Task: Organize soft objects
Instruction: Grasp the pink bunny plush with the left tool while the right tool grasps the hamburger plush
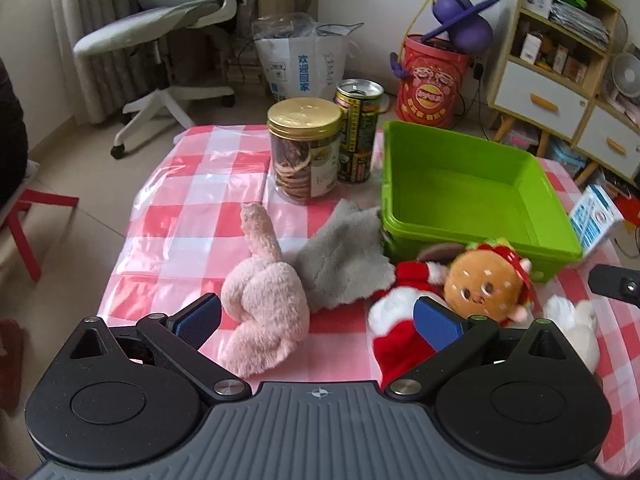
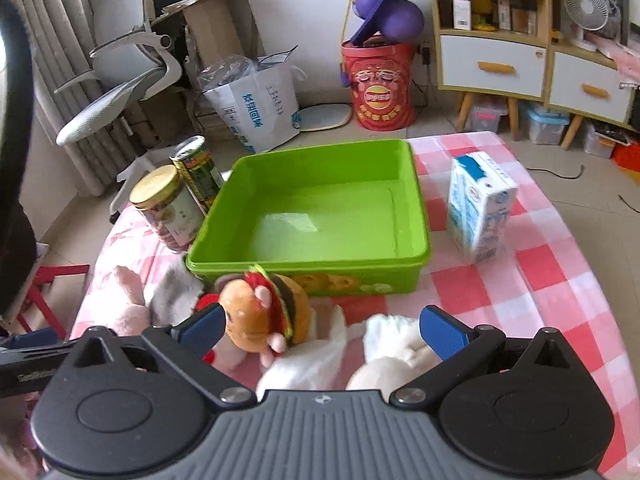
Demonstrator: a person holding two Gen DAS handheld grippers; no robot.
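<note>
A pink plush (image 1: 264, 312) lies on the checked tablecloth, a grey furry cloth (image 1: 344, 260) next to it. A burger-headed doll in red (image 1: 480, 284) lies in front of the empty green bin (image 1: 472, 184). My left gripper (image 1: 318, 322) is open, its fingers either side of the pink plush and the doll's red body. In the right wrist view my right gripper (image 2: 322, 328) is open around the doll (image 2: 260, 316) and a white plush (image 2: 384, 348). The green bin (image 2: 320, 216) sits just behind them.
A gold-lidded jar (image 1: 304, 152) and a drink can (image 1: 358, 132) stand behind the plush toys. A milk carton (image 2: 478, 204) stands right of the bin. On the floor beyond are an office chair (image 1: 168, 40), a white bag (image 1: 304, 60), a red bucket (image 2: 378, 84) and a shelf unit (image 2: 496, 32).
</note>
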